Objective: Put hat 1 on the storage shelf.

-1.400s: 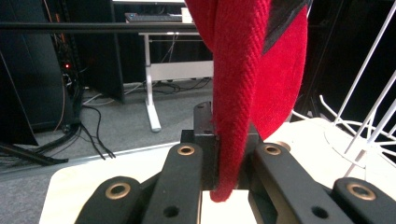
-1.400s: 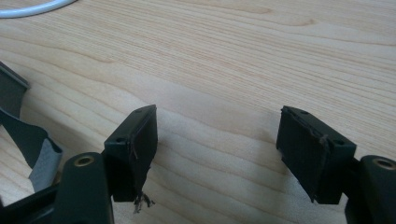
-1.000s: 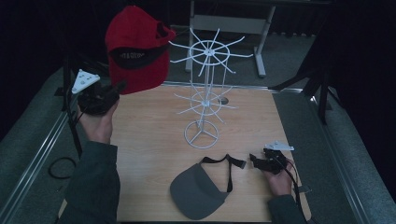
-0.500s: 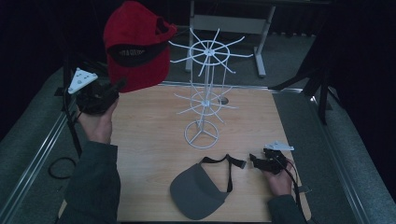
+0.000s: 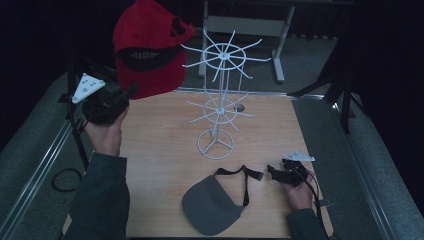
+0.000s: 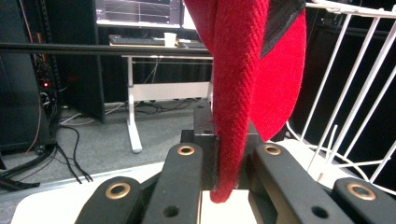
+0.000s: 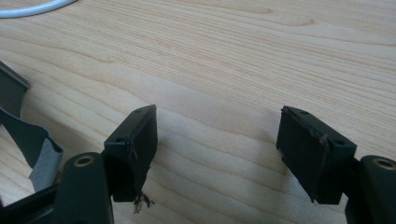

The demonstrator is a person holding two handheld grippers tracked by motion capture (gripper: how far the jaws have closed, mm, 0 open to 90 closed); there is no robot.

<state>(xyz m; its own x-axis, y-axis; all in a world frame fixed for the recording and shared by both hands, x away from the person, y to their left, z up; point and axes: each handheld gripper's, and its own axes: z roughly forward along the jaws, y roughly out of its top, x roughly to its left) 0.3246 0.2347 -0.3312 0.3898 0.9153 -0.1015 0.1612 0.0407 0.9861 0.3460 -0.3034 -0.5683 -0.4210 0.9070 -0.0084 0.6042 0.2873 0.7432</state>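
Wooden table [image 5: 165,165], grey carpet [image 5: 30,150], dark room, desk [image 6: 154,44] behind

Dim, murky high view with dark surroundings; brighter, sharper close-ups, soft shadows on wood.

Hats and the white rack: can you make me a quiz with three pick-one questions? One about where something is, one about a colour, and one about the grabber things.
1. Where does the grey visor lie?
A. on the table's near edge
B. on the rack
C. on the floor

2. What colour is the cap held up by the left gripper?
A. blue
B. red
C. yellow

3. How is the right gripper?
A. shut on the visor strap
B. shut on the rack
C. open, holding nothing

Answers:
1. A, it lies flat on the wood in front of the rack.
2. B, its red brim sits pinched between the left jaws.
3. C, bare wood shows between its jaws.
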